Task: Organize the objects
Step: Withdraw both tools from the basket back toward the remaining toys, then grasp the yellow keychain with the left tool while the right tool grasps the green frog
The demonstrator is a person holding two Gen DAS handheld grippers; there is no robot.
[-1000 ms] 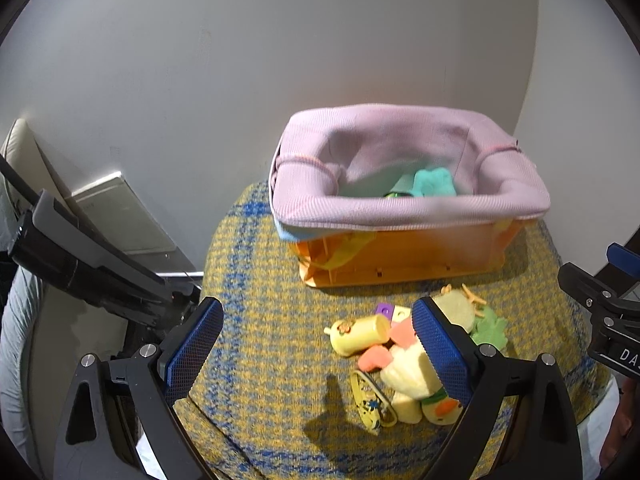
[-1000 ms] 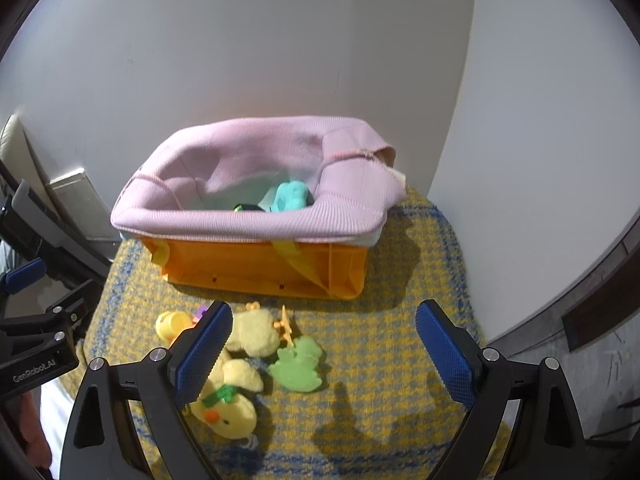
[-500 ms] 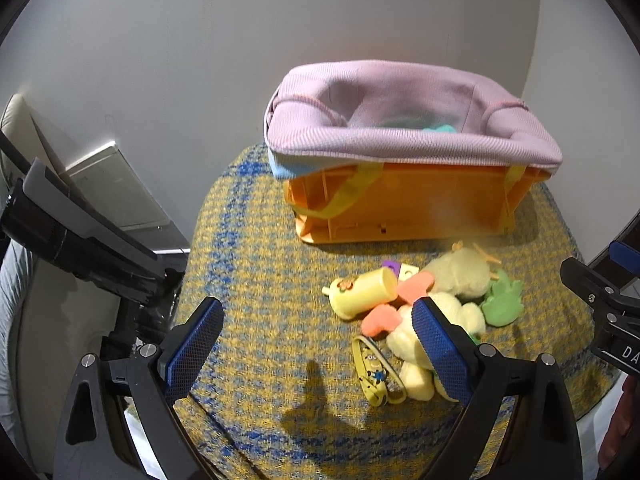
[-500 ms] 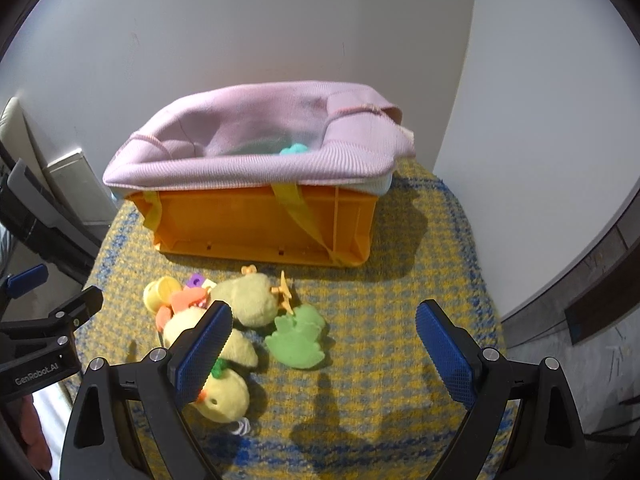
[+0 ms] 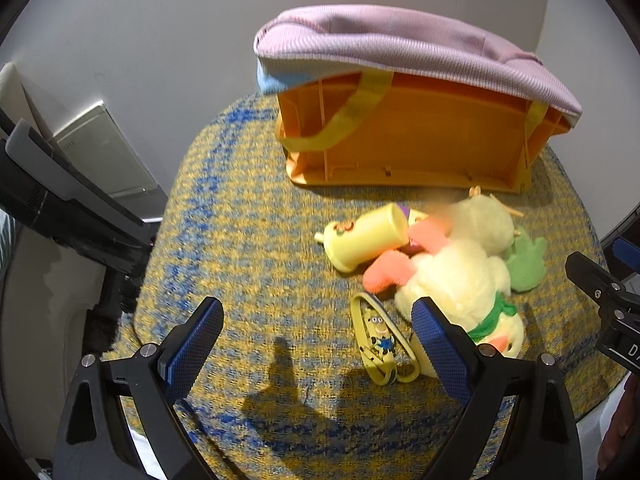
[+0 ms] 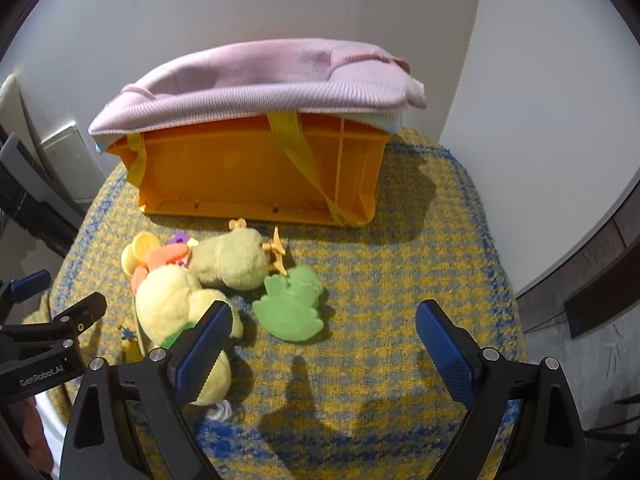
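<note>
An orange crate (image 5: 412,140) (image 6: 248,168) lined with pink knit cloth (image 5: 400,44) stands at the back of the yellow-blue woven table cover. In front of it lies a heap of toys: a yellow plush duck (image 5: 460,276) (image 6: 172,296), a second plush (image 6: 232,260), a yellow toy bottle (image 5: 364,236), a green frog shape (image 6: 292,304) and a yellow strap with a cartoon figure (image 5: 378,338). My left gripper (image 5: 316,340) hangs open just left of the duck, above the strap. My right gripper (image 6: 324,340) is open above the cloth, with the frog just ahead of it.
White walls close in behind and to the right of the crate. A black stand (image 5: 60,200) and a white panel (image 5: 104,152) sit left of the round table. The table edge drops off at the right beside a dark ledge (image 6: 592,280).
Both grippers have sunk toward the table, so the toys look larger and the crate's inside has dropped out of sight. The jaws have kept the same width.
</note>
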